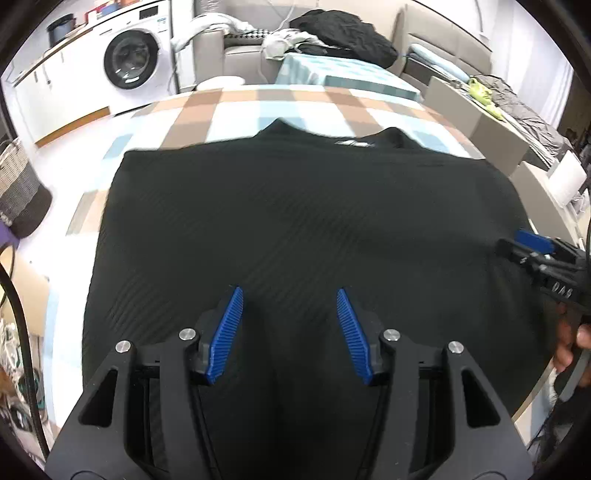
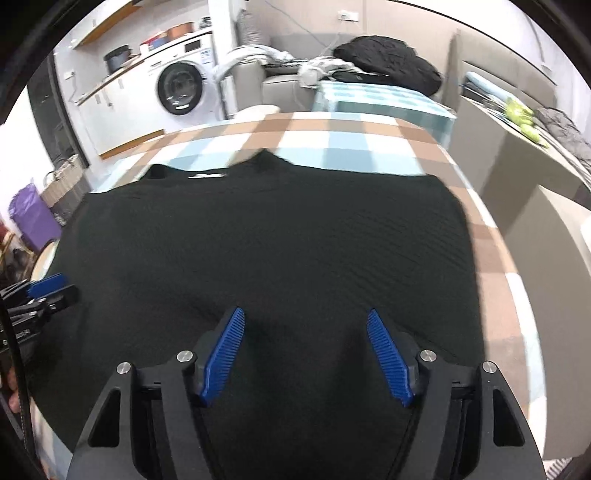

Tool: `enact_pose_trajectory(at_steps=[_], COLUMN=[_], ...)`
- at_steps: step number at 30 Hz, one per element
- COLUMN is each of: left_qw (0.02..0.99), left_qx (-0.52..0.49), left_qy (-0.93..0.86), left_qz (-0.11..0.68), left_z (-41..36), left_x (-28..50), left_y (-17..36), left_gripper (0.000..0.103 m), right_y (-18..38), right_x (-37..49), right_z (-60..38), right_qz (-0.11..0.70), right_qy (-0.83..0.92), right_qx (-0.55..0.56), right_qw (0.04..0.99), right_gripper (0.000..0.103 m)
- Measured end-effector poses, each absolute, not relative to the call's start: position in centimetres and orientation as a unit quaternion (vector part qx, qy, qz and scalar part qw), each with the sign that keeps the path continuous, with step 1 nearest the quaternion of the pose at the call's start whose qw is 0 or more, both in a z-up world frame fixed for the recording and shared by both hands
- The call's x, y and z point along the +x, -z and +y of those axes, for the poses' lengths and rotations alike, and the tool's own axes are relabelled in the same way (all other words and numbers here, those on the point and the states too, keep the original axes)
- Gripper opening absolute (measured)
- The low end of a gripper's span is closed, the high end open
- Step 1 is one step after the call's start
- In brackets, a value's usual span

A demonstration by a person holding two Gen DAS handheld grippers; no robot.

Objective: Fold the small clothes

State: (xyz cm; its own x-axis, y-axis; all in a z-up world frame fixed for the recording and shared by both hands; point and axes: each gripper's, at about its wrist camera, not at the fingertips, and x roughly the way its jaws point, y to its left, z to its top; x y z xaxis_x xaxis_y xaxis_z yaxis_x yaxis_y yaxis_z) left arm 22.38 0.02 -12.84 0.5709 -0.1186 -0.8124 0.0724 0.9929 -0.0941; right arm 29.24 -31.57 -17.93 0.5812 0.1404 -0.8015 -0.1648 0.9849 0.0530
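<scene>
A black ribbed garment (image 1: 295, 206) lies spread flat on the checked tablecloth (image 1: 236, 107), its neckline and white label (image 1: 351, 143) at the far side. My left gripper (image 1: 290, 289) hovers over the near part of it, blue pads apart with only the flat cloth behind them. In the right wrist view the same garment (image 2: 280, 236) fills the middle, and my right gripper (image 2: 306, 310) stands open over its near edge. Each gripper shows in the other's view: the right gripper (image 1: 532, 242) at the cloth's right edge, the left gripper (image 2: 48, 286) at its left edge.
Behind the table stand a washing machine (image 1: 129, 61), a grey sofa (image 1: 240, 55) with a heap of black clothes (image 1: 343, 31), and a second checked surface (image 1: 347, 75). A woven basket (image 1: 18, 184) is at the left, grey furniture (image 1: 487, 118) at the right.
</scene>
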Motion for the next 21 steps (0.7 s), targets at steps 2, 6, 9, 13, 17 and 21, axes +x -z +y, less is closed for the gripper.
enact_pose_trajectory(at_steps=[2,6,9,13,17,21], left_qw=[0.886,0.884,0.876,0.883,0.882,0.882], left_qx=[-0.029,-0.030,-0.022,-0.003,-0.007,-0.021], left_qy=[0.066,0.092,0.093,0.090,0.082,0.080], left_qz=[0.458,0.457,0.472,0.461,0.463,0.465], left_z=[-0.7,-2.7,-4.0,-4.5,-3.5,-2.5], left_x=[23.3,25.4,26.9,27.3,27.3,27.3], left_y=[12.6,12.9,14.2,14.6,14.7,14.5], left_gripper=[0.052,0.052,0.053,0.055,0.055,0.055], right_y=[17.9,18.3,19.1,19.4,19.3,19.4], right_x=[29.8,30.8,31.6,31.8,31.7,32.0], right_z=[-30.3,-28.5,-27.7,-28.0,-30.4,-33.8], right_qz=[0.448,0.450,0.459,0.458,0.460,0.466], right_qy=[-0.096,-0.115,-0.127,-0.134,-0.123,-0.050], right_qx=[-0.017,-0.018,-0.021,-0.037,-0.028,-0.032], right_qw=[0.889,0.885,0.879,0.878,0.879,0.883], right_gripper=[0.071,0.071,0.071,0.073,0.075,0.074])
